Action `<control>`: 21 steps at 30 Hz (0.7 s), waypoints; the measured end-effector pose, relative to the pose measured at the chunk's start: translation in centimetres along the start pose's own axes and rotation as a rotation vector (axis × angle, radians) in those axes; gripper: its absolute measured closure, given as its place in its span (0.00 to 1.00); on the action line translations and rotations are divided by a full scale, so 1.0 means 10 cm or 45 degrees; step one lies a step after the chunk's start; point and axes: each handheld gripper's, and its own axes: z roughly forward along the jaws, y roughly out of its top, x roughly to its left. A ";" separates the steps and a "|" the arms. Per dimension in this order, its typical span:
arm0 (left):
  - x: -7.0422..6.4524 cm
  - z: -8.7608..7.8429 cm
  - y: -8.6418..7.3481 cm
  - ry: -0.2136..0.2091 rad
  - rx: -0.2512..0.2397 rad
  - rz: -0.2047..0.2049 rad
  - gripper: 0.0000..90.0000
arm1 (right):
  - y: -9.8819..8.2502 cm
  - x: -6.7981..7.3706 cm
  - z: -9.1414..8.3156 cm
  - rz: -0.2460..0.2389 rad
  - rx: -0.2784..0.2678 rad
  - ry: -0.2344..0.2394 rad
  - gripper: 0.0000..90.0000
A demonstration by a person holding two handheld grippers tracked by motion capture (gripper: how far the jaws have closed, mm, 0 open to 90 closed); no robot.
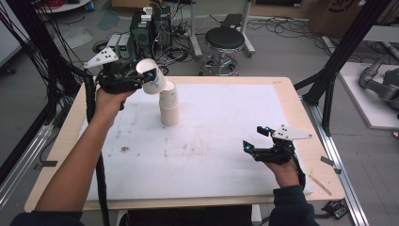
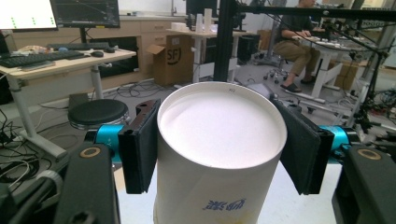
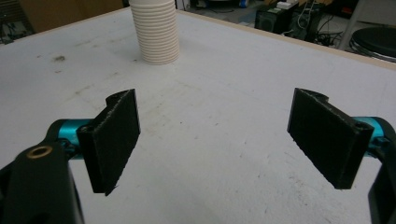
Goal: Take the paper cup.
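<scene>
Now L gripper (image 1: 149,75) clamped on paper cup (image 1: 151,77) above cup stack (image 1: 169,104); R gripper (image 1: 255,138) wide open, empty, well apart from stack.

white paper cup (image 1: 151,77) | tilted, lifted | beside cup stack (image 1: 169,104)

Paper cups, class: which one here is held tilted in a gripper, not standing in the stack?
The single cup clamped in the left gripper, tilted above the table. The other cups stand nested in the stack beside it.
</scene>
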 end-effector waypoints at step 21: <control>-0.37 -0.25 -0.55 -0.158 0.066 -0.025 0.40 | 0.02 0.11 0.12 -0.028 0.025 0.096 0.19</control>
